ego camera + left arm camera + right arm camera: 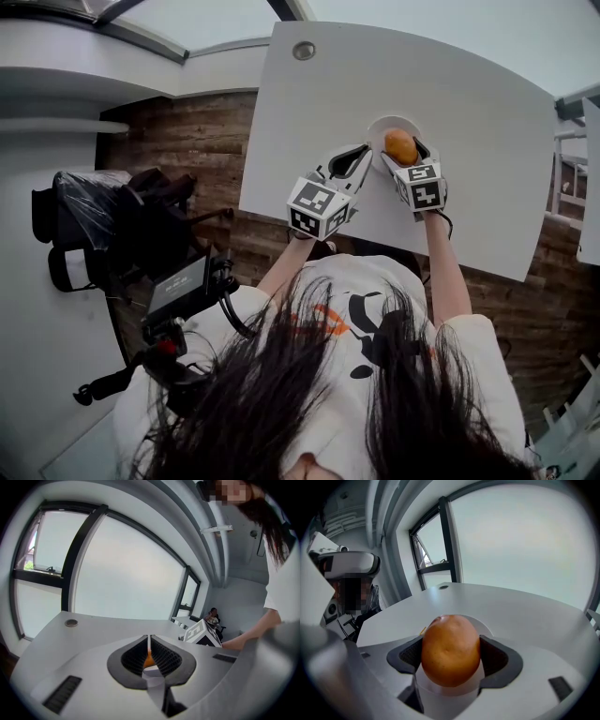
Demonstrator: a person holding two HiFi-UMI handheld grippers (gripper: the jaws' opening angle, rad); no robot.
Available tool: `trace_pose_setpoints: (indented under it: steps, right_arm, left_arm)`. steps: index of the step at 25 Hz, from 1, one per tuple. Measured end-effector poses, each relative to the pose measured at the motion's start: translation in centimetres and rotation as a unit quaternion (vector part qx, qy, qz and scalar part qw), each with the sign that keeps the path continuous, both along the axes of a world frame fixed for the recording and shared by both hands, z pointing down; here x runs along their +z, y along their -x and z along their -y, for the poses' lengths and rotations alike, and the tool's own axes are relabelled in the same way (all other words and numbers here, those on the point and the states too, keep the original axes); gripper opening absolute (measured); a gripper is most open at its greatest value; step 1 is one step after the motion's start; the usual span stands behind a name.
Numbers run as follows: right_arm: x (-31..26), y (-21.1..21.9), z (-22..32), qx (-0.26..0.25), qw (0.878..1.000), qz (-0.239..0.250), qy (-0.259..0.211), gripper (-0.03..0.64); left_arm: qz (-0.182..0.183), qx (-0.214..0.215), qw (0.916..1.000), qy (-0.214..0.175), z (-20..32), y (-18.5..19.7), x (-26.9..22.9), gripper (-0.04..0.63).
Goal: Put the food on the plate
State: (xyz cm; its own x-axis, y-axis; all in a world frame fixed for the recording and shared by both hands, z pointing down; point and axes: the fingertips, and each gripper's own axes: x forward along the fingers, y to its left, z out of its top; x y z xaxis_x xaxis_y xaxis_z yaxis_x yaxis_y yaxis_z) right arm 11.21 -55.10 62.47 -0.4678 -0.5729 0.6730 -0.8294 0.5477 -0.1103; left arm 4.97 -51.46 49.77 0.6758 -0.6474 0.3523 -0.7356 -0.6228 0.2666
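- Head view: A person stands at the near edge of a white table [469, 141], seen from above, with a gripper in each hand. A small white plate [378, 127] sits just in from that near edge, about midway along it. The right gripper [403, 155] reaches over the plate with a round orange-brown food piece [400, 145] clamped between its jaws. The food is directly over the plate, so the next move looks like a straight release rather than a carry. The left gripper [362, 155] lies just beside the plate's left side, pointing towards it and carrying nothing.
- Left gripper view: The left gripper [149, 644] has its ribbed jaws pressed together with only a thin slit between them. A sliver of the orange food [148, 659] and the white plate [151, 668] shows through the slit. The right gripper's marker cube [204, 632] is close by on the right.
- Right gripper view: The right gripper [451, 663] grips the food [450, 641] by its two sides. The food's longer axis stands roughly upright between the jaws. The plate's rim [486, 629] curves behind and below it. Whether the food touches the plate cannot be told.
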Motion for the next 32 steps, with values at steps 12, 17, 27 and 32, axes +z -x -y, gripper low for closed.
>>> trace_pose_setpoints:
  steps: [12, 17, 27, 32]
  right_arm:
    - [0.5, -0.3, 0.1, 0.002, 1.000, 0.010, 0.017, 0.371]
    - [-0.6, -0.7, -0.1, 0.018, 0.999, 0.033, 0.019, 0.371]
    - [-6.6, -2.2, -2.8, 0.069, 0.991, 0.103, -0.059, 0.371]
    - [-10.0, 0.0, -4.2, 0.092, 0.983, 0.132, -0.083, 0.370]
  left_arm:
    - [0.004, 0.005, 1.0000, 0.003, -0.3, 0.0, 0.6, 0.008]
    - [0.004, 0.001, 1.0000, 0.002, -0.4, 0.4, 0.5, 0.008]
    - [0.003, 0.007, 0.9998, -0.018, -3.1, 0.0, -0.5, 0.008]
    - [-0.002, 0.011, 0.9995, -0.030, -4.0, 1.9, -1.5, 0.008]
